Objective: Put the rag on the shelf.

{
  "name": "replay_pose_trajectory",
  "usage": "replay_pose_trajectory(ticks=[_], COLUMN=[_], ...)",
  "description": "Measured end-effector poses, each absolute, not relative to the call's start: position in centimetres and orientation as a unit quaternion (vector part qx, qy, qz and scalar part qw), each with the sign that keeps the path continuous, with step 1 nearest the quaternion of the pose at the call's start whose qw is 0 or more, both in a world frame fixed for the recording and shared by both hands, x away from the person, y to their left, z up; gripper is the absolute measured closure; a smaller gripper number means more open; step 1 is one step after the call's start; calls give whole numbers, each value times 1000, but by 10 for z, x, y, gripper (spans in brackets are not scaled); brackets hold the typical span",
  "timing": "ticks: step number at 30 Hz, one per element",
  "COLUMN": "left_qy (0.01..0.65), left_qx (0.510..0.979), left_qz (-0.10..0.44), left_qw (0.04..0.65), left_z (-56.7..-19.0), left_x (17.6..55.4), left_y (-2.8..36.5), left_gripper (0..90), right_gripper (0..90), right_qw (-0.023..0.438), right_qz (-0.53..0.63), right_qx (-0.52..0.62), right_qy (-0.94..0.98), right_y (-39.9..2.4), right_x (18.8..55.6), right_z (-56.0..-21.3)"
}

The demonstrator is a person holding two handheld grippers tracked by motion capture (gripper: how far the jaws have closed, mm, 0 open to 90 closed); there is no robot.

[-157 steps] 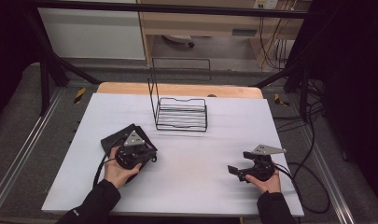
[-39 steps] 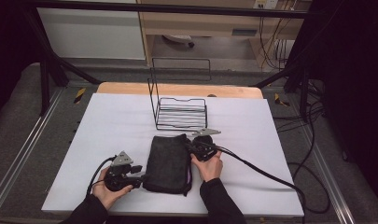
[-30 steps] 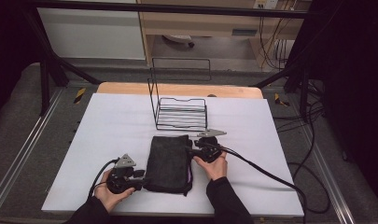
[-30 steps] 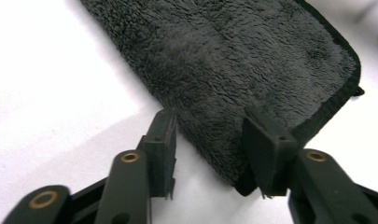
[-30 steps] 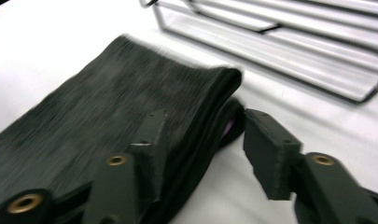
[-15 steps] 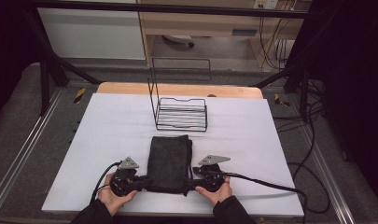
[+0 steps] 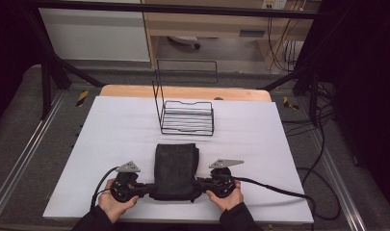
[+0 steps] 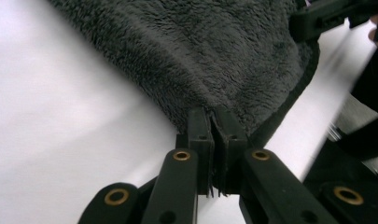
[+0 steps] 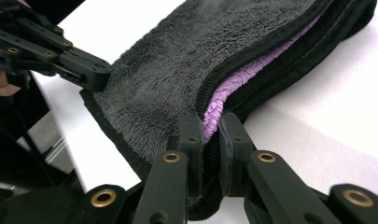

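A folded dark grey fleece towel (image 7: pixel 176 169) with a purple inner side (image 9: pixel 233 88) lies on the white table (image 7: pixel 110 139) near its front edge. My left gripper (image 7: pixel 147 189) pinches the towel's near left corner (image 8: pixel 210 100); its jaws have just closed and meet on the cloth. My right gripper (image 7: pixel 200 184) has just closed too and is shut on the near right corner (image 9: pixel 210 114), with the fleece layers pressed between its pads. In the right gripper view, the left gripper (image 9: pixel 91 74) bites the opposite corner.
A black wire rack (image 7: pixel 187 114) stands at the back middle of the table, behind the towel. Cables (image 7: pixel 279 190) trail from the right gripper across the table's right side. A wooden strip (image 7: pixel 183 91) runs along the far edge.
The right hand came down from the towel's far right side to its near right corner. Both grippers closed on the near corners, and the towel shifted slightly.
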State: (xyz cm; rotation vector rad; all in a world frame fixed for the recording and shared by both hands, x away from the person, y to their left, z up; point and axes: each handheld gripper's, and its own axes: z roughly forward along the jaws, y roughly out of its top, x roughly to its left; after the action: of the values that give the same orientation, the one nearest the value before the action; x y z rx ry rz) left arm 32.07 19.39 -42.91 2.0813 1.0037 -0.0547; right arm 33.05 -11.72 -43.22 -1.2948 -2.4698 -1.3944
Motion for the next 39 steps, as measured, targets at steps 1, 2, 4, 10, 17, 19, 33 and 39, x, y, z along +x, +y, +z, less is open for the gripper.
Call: replay_pose_trajectory(ticks=[1, 2, 4, 10, 17, 19, 33, 39], left_qy=[392, 388, 385, 376, 375, 375, 372, 402], left_qx=[829, 834, 844, 851, 836, 835, 837, 820], left_qz=[-20, -15, 2, 23, 76, 83, 89, 110], left_qw=[399, 392, 374, 367, 393, 394, 390, 392], left_z=[-429, -429, -431, -434, -420, -417, -409, -411], left_x=[318, 315, 314, 314, 327, 334, 386, 413], left_y=[192, 190, 188, 190, 201, 203, 187, 183], left_gripper=[863, 862, 860, 809, 472, 401, 160, 214], right_gripper=[821, 813, 801, 599, 298, 236, 70, 63], right_qw=[12, 22, 23, -8, -82, -91, -107, -115], right_qz=[-447, -428, -420, -419, -464, -468, -468, -466], right_qx=[-415, -420, -420, -406, -386, -385, -382, -384], right_qy=[-792, -800, -804, -812, -793, -791, -790, -789], right_y=[-117, -117, -116, -115, -131, -135, -142, -143], right_x=[330, 326, 325, 331, 345, 352, 377, 379], right_z=[-432, -435, -439, -450, -435, -432, -425, -426])
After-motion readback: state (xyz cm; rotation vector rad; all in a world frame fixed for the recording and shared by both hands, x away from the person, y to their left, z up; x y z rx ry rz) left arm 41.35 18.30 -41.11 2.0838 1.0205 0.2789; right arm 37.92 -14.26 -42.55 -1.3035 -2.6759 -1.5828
